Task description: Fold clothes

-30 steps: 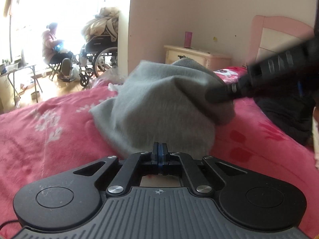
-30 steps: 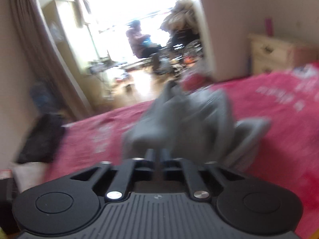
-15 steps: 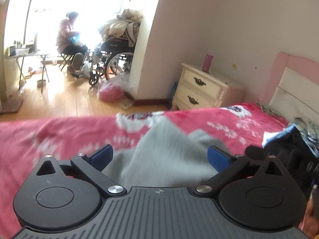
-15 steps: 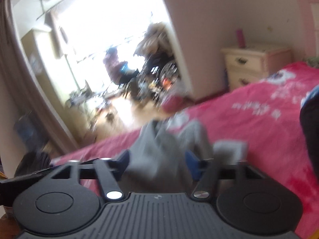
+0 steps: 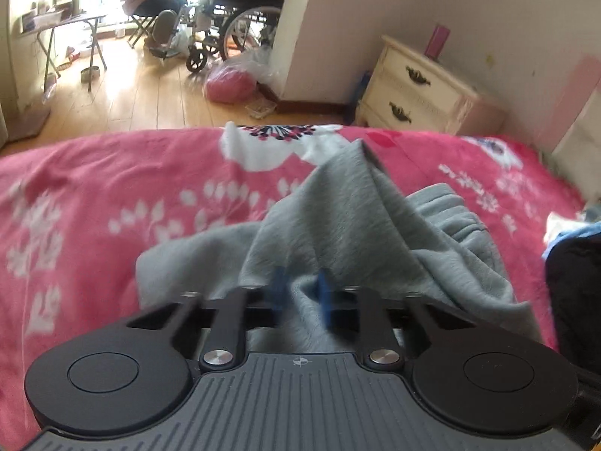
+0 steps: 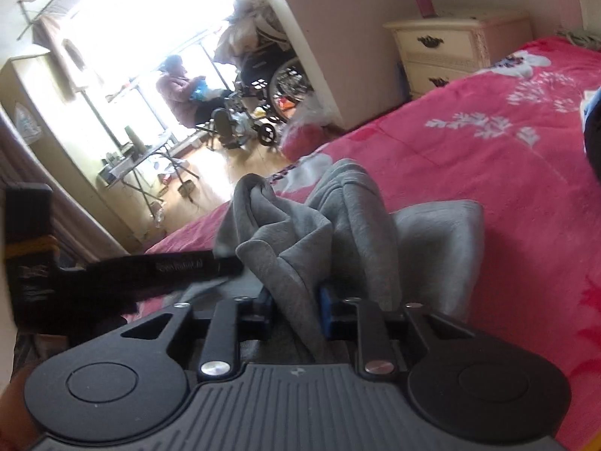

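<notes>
Change: both grippers, wide open before, now closing on grey garment (image 5: pixel 338 225).
Left gripper (image 5: pixel 300 289): fingers narrowed around cloth, blurred.
Right gripper (image 6: pixel 296 300): fingers pinch a fold.
Around: pink bed (image 5: pixel 112 195), dark clothes (image 5: pixel 574 282) beside.

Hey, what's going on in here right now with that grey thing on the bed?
A person is folding laundry with a hand-held gripper in each hand. Both work on a grey sweatshirt bunched up on the pink floral bedspread. The right hand-held gripper has a fold of the grey fabric between its blue pads. The left hand-held gripper is at the cloth too, its pads blurred, so its grip is unclear.
</notes>
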Demonstrator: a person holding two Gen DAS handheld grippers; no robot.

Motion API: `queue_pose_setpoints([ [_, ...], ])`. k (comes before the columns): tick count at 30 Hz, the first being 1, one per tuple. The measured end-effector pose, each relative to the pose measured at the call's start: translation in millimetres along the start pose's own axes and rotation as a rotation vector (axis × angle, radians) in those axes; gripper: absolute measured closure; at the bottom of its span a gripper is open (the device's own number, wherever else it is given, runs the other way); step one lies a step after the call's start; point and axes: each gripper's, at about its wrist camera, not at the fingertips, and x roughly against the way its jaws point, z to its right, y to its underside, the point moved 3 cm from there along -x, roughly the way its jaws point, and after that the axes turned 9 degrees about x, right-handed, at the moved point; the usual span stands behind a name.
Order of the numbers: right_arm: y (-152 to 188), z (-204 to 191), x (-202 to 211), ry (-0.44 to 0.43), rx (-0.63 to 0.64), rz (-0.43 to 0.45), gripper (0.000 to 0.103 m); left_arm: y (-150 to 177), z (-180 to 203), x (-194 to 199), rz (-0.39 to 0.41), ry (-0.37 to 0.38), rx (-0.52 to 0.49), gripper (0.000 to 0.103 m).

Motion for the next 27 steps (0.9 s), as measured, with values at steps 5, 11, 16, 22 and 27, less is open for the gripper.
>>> queue_pose_setpoints([
  [5, 12, -17, 27, -0.069, 0.024, 0.044, 0.082, 23, -1, 39, 0.065, 0.018, -0.065, 0.102],
  [11, 30, -37, 63, -0.163, 0.028, 0.089, 0.083, 47, -5, 74, 0.064, 0.073, -0.084, 0.102],
  [16, 61, -43, 78, -0.188, 0.018, 0.066, 0.083, 66, -17, 97, 0.067, 0.132, -0.075, 0.102],
  [22, 94, -40, 77, -0.194, -0.003, 0.019, 0.084, 66, -25, 124, 0.098, 0.230, -0.056, 0.062],
  [27, 110, -37, 75, -0.184, -0.035, -0.011, 0.084, 58, 12, 117, 0.116, 0.247, -0.183, 0.045],
])
